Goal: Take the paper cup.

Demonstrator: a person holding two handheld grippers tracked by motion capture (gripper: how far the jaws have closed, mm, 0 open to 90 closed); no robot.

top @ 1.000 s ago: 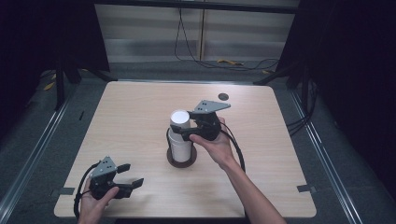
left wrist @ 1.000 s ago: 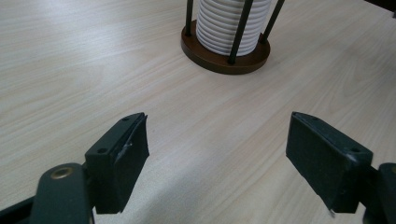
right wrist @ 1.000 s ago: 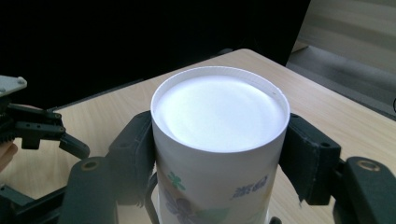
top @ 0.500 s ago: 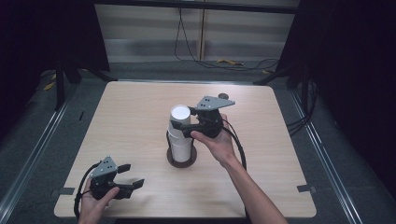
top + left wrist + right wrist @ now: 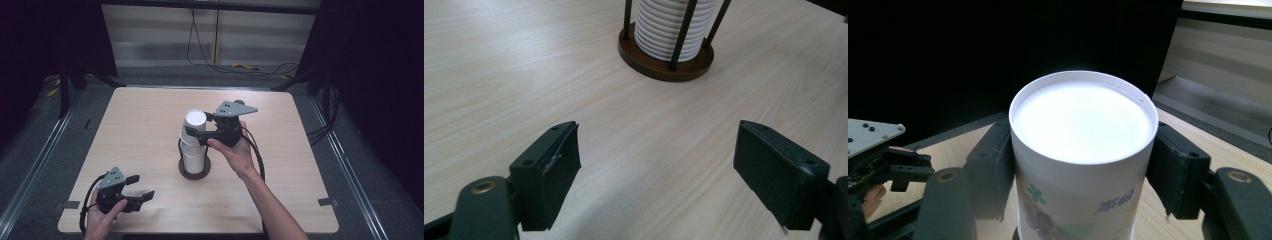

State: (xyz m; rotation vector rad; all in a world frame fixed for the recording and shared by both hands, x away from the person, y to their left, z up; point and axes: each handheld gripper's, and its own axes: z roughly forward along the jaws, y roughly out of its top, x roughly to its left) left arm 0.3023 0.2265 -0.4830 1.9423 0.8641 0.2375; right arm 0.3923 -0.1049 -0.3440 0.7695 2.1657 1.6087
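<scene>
Right claw (image 5: 1080, 170) pinches the top paper cup (image 5: 1083, 150) above the stack; left claw (image 5: 674, 175) spread, well apart

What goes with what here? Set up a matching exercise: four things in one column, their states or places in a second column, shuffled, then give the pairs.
Things:
1. top cup
2. left gripper
3. cup stack
4. round base

States or places:
A. open, low over the table's near left corner
B. brown, flat on the table
C. clamped between the right gripper's jaws
D. ribbed white, standing between dark rods

Pairs: 1-C, 2-A, 3-D, 4-B
</scene>
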